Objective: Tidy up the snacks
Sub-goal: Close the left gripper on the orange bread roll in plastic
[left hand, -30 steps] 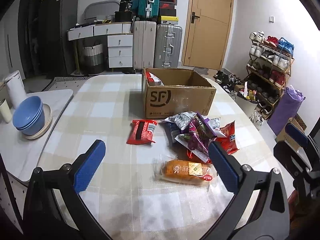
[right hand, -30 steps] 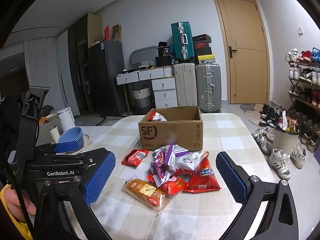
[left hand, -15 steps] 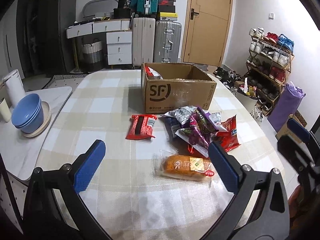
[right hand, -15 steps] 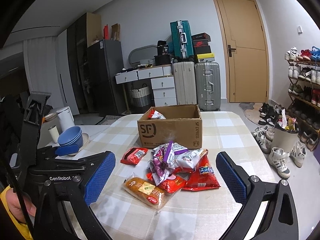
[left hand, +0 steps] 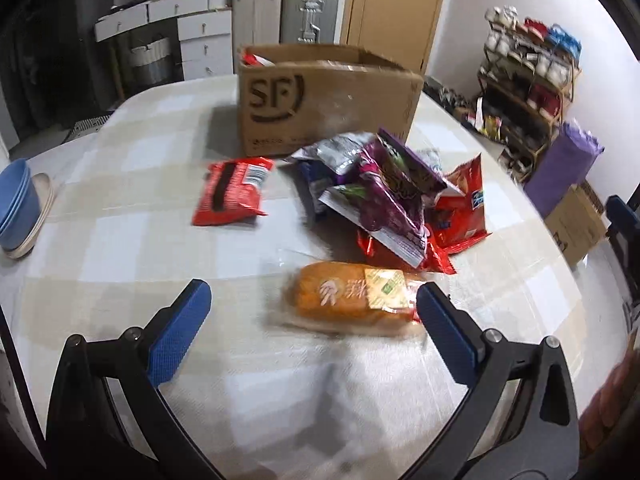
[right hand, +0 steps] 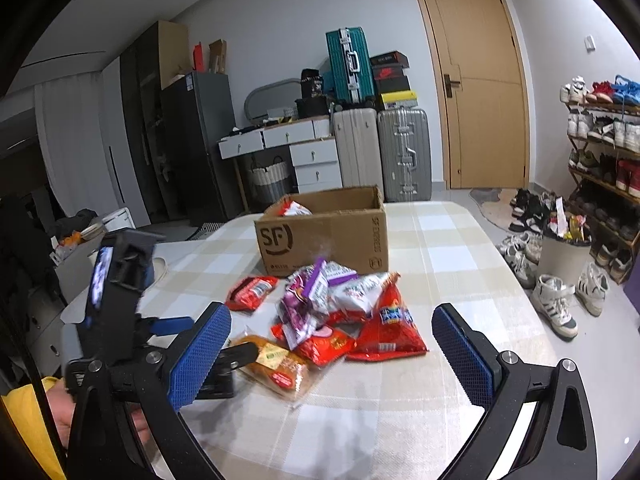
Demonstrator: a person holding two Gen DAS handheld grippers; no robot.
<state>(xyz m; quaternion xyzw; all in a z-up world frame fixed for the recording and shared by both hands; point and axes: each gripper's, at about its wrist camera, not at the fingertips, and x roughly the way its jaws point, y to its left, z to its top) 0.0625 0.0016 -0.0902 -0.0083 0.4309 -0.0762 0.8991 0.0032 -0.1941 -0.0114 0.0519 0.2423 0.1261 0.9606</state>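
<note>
Left wrist view: a bread pack [left hand: 352, 300] is seen lying flat on the tabletop [left hand: 120, 208], just in front of the left tool [left hand: 312, 308]. The pack sits between the two blue pads, closer to the pad at 3 o'clock, but it is not touched yet. The left tool is spread wide and nothing is held.

A pile of snack bags [left hand: 392, 196] is found at 12 o'clock from the bread, with one corner of the pile almost on it. A small red pack [left hand: 232, 192] lies alone at 10 o'clock. A cardboard box [left hand: 324, 100] stands behind them all, and one snack is already seen inside it.

In the right wrist view, the right tool [right hand: 332, 348] is also spread wide and empty, held above the tabletop.

The bread could be squashed if the pads are pressed too hard. The clear wrapper looks slippery, so the pack might be dropped. The purple bag could be dragged along too.
</note>
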